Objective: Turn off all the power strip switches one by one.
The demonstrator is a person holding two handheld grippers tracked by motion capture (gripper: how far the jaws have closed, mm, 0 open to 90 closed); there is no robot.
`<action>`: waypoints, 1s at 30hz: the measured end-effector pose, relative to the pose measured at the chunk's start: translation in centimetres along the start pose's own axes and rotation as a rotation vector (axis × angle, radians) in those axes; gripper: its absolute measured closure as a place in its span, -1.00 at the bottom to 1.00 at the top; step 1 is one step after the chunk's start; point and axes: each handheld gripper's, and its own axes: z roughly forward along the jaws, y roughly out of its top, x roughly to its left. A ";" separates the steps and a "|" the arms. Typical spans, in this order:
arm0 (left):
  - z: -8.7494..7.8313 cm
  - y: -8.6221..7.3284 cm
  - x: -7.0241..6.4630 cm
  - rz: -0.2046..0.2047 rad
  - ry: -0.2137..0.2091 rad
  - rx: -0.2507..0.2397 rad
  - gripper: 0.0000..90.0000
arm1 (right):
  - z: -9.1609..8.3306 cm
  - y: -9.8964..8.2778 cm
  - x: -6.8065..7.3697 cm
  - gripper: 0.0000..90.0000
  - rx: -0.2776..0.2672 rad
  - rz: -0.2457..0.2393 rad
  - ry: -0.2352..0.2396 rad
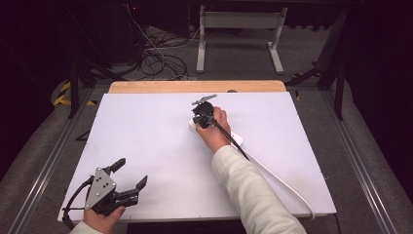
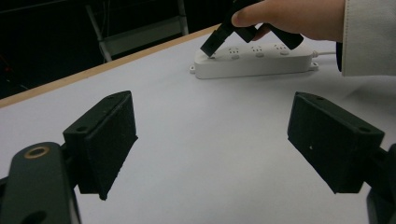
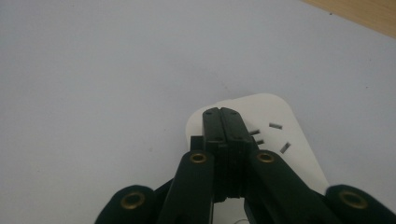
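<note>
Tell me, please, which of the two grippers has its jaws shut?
The right gripper, tips down on the end of the white power strip, is shut; the left gripper sits wide open over bare table.

No legible text, label, brand, number or sign appears in any view. The white power strip [image 2: 254, 63] carries only socket slots, with no readable marking. The black and yellow hazard striping [image 1: 62, 93] on the floor, left of the bench [image 1: 146, 146], bears no characters. The hand-held gripper [image 1: 116, 187] surfaces are unmarked.
</note>
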 end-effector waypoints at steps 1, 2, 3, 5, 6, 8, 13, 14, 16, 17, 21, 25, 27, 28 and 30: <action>0.0 0.0 0.0 -0.002 0.000 -0.001 -0.64 | 0.0 0.0 0.0 1.00 0.004 -0.002 -0.001; 0.0 0.0 0.0 -0.002 0.000 -0.001 -0.64 | 0.1 -0.1 0.0 1.00 0.009 -0.001 0.000; 0.0 0.0 0.0 -0.003 0.000 -0.001 -0.64 | 0.1 -0.1 0.0 1.00 0.010 -0.001 -0.002; 0.0 0.0 0.0 -0.001 0.000 0.000 -0.64 | 0.2 -0.1 0.0 1.00 0.009 -0.001 -0.002; 0.0 0.0 0.0 -0.002 0.001 -0.001 -0.64 | 0.2 -0.1 0.0 1.00 0.009 -0.002 -0.003; 0.0 0.0 0.0 0.000 0.001 0.000 -0.64 | 0.2 -0.2 0.0 1.00 0.009 -0.006 -0.005; 0.0 0.0 0.0 0.002 0.000 0.000 -0.64 | 0.3 -0.3 0.0 1.00 0.010 0.001 -0.005; 0.0 0.0 0.0 0.002 -0.001 0.000 -0.64 | 0.4 -0.3 0.0 1.00 0.011 0.004 -0.004; 0.0 0.0 0.0 0.001 0.000 0.000 -0.64 | 0.4 -0.3 0.0 1.00 0.012 0.006 -0.002; 0.0 0.0 0.0 -0.001 0.000 0.000 -0.64 | 0.4 -0.3 0.0 1.00 0.011 0.003 -0.004; 0.0 0.0 0.0 -0.001 -0.002 0.001 -0.64 | 0.4 -0.3 0.1 1.00 0.012 0.005 -0.008; 0.0 0.0 0.0 -0.003 -0.001 0.000 -0.64 | 0.4 -0.3 0.0 1.00 0.013 0.008 -0.005; 0.0 0.0 0.0 -0.004 -0.002 0.001 -0.64 | 0.4 -0.3 0.0 1.00 0.015 0.010 -0.003; 0.0 0.0 0.0 -0.006 -0.002 0.001 -0.64 | 0.4 -0.3 0.0 1.00 0.016 0.010 -0.001; 0.0 -0.1 0.1 -0.006 -0.001 0.001 -0.64 | 0.4 -0.3 -0.1 1.00 0.016 0.017 0.000</action>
